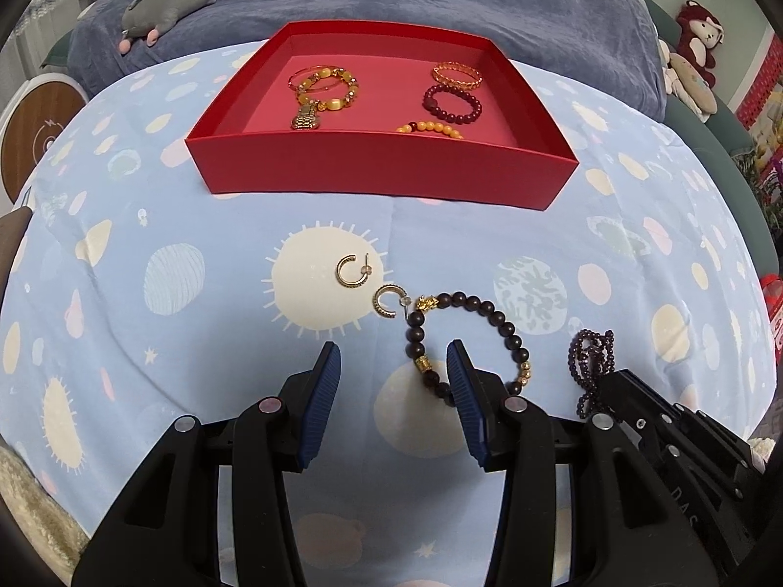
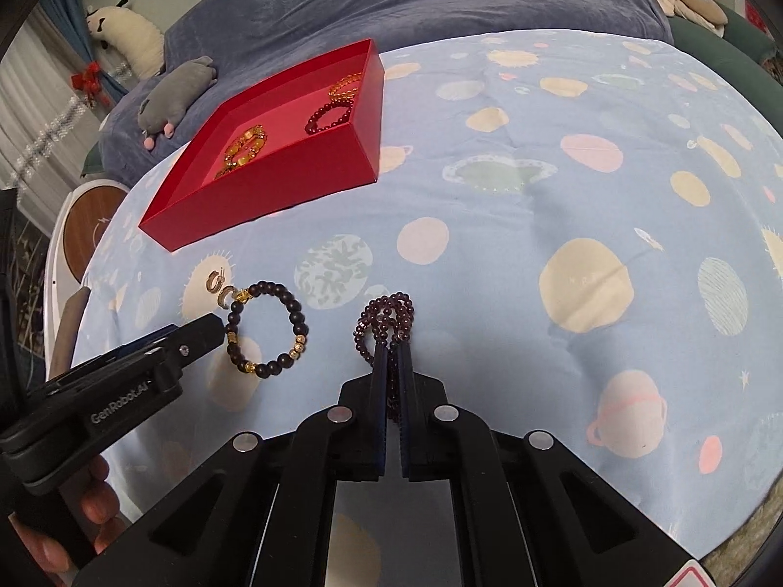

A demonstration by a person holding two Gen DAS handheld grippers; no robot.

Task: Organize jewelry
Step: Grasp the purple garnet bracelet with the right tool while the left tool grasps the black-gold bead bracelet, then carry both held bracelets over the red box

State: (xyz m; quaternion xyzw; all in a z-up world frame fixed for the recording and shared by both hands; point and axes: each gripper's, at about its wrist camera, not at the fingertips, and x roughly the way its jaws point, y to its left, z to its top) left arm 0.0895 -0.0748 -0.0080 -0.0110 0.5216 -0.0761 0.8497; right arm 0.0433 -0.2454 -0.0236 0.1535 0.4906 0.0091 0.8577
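We read "GenRobot.AI" in pale letters along the black side of the left tool (image 2: 222,330), seen from the right wrist view. In the left wrist view, faint embossed letters, perhaps "DAS", stand on the right tool's (image 1: 604,384) black body; nothing else is legible.

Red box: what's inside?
In the red box: a yellow bead bracelet with a gold bangle, a gold watch, a gold ring bracelet, and a dark red one. The front wall half hides an orange bracelet.
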